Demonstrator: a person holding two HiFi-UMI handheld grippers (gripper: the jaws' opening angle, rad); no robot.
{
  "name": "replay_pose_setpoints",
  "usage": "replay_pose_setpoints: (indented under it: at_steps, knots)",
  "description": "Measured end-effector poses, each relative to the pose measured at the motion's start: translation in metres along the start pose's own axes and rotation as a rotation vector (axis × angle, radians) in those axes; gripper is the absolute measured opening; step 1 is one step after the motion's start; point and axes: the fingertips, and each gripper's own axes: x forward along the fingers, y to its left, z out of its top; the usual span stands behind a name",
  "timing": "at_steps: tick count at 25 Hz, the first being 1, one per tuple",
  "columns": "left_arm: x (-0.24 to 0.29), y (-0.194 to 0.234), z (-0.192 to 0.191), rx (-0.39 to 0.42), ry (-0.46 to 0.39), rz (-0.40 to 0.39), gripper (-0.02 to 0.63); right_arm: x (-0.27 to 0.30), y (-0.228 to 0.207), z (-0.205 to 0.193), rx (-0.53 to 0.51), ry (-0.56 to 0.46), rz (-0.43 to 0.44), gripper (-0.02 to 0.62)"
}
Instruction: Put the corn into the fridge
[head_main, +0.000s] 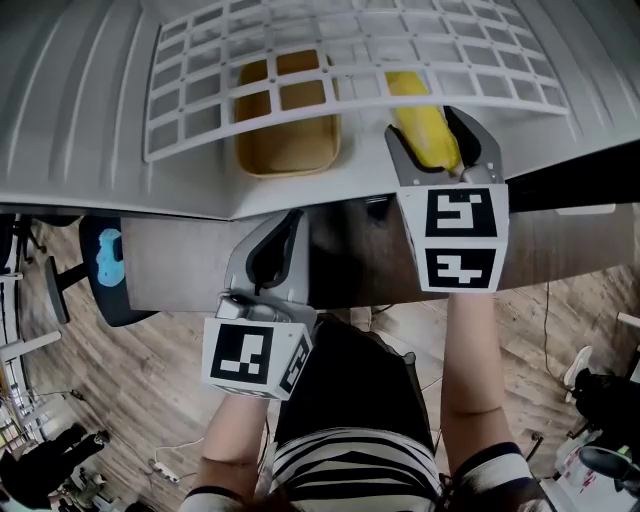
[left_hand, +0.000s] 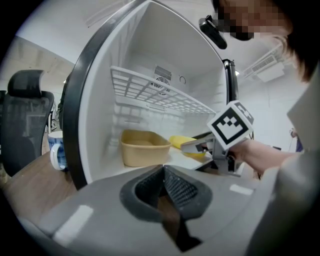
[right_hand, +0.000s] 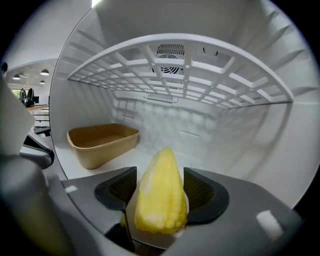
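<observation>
Two tools: left tool (head_main: 268, 250) (left_hand: 164, 175) and right tool (head_main: 445, 135) (right_hand: 160, 192), one in each of the person's hands.
Left tool: jaws together with nothing between them. It sits outside the fridge (head_main: 80, 110) (right_hand: 260, 150), low at its open front, pointing in.
Right tool: reaches into the fridge under the rack (head_main: 350, 60) (right_hand: 180, 65) (left_hand: 155, 92). Its jaws stand wide with the corn between them, and the pads look clear of the corn rather than pressing on it.
One corn (head_main: 425, 130) (right_hand: 160, 200) (left_hand: 182, 142): a yellow cob lying on the fridge floor, its tip towards the back wall. It is to the right of the tub and apart from it.
One tub (head_main: 288, 168) (right_hand: 107, 150) (left_hand: 142, 155): tan, shallow and rectangular. It stands on the fridge floor at the left, also under the rack.
One rack: a white grid spanning the fridge from side to side, above both tub and corn.
One fridge: white inside with ribbed side walls, open at the front, with a dark rim around the opening.
One vent (right_hand: 170, 50): high on the back wall, just above the rack.
One mug (left_hand: 56, 152): blue and white, standing on the surface just outside the fridge's left side.
One chair (left_hand: 22, 115): black with a high back, beyond the mug.
Surface (left_hand: 25, 180) (head_main: 170, 265): a brown top — it carries the fridge and the mug.
Room: a wood-plank floor (head_main: 130, 400) lies below the surface, and ceiling lights (right_hand: 45, 72) run in rows off to the left — an open office space.
Person: a striped top and two bare forearms, seen from above.
</observation>
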Motion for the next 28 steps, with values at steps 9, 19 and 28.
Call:
replay_pose_setpoints:
  at_steps: [9, 19, 28]
  knots:
    - [-0.01, 0.001, 0.023, 0.012, -0.03, 0.022, 0.0, -0.026, -0.002, 0.005, 0.037, -0.017, -0.006, 0.296]
    - [-0.023, 0.003, 0.042, 0.01, -0.052, 0.058, 0.0, -0.054, -0.004, 0.008, 0.087, -0.036, 0.012, 0.274]
    - [-0.031, 0.001, 0.051, -0.006, -0.058, 0.07, 0.0, -0.079, 0.001, -0.001, 0.165, -0.031, 0.024, 0.211]
